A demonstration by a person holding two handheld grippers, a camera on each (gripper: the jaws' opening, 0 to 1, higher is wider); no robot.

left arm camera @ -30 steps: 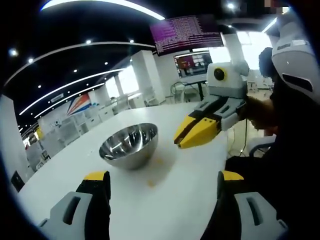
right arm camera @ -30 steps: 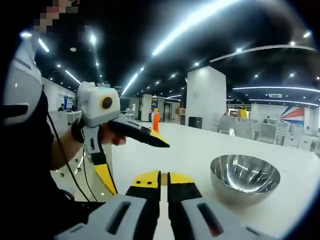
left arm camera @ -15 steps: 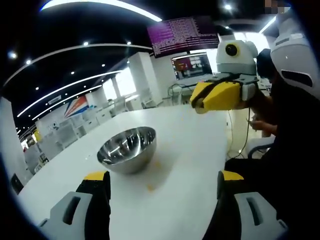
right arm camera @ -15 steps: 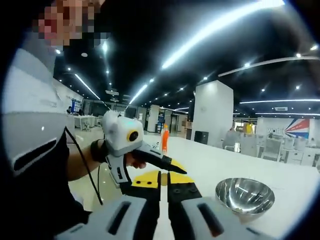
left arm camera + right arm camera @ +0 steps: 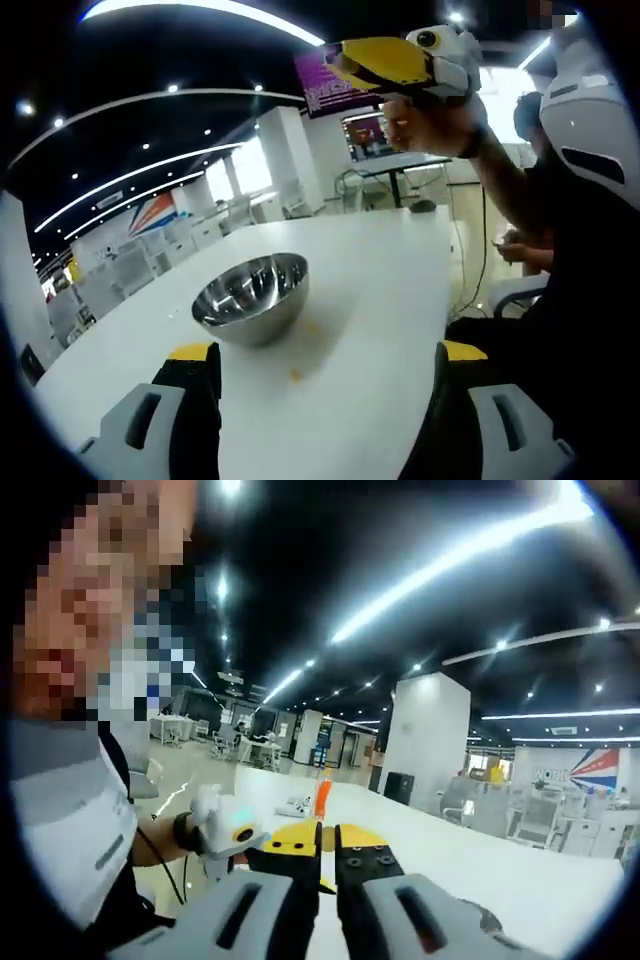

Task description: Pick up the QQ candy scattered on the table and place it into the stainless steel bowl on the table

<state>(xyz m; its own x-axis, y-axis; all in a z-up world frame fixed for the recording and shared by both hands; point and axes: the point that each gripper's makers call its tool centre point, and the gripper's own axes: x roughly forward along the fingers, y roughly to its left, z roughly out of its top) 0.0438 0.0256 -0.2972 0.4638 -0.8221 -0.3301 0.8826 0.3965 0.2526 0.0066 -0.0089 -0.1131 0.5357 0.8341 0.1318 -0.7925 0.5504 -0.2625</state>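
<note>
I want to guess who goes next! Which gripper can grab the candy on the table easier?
Probably the left gripper: open, low over the table, candy just ahead. The right gripper is raised high, shut.

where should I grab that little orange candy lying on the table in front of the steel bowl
Take the QQ candy across its sides, coming straight down from above: it's a small low piece lying on the bare table, apart from the stainless steel bowl. The open left hand-held gripper faces it.
</note>
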